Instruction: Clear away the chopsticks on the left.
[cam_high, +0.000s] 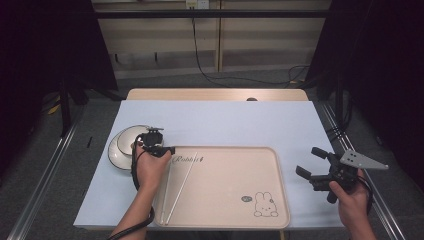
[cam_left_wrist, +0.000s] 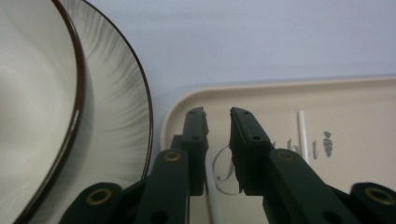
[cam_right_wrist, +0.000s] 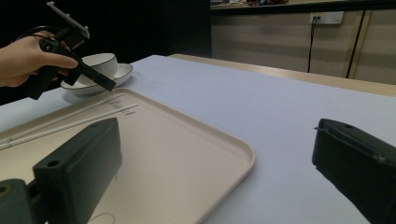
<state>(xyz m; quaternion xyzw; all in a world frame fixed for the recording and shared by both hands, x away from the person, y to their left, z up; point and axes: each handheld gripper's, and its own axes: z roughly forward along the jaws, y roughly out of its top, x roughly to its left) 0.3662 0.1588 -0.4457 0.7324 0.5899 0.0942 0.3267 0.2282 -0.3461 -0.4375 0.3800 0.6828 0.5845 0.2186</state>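
White chopsticks (cam_high: 177, 187) — bunny print (cam_high: 265, 205) from above.

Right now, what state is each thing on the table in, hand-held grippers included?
Left hand-held gripper: jaws slightly apart, gripping nothing, over the tray's near-left corner.
Right hand-held gripper: jaws wide open, empty.
Chopsticks: lying flat on the tray, side by side.
Tray: flat on the table.
Bowl: upright, sitting on the plate.
Plate: flat, beside the tray.
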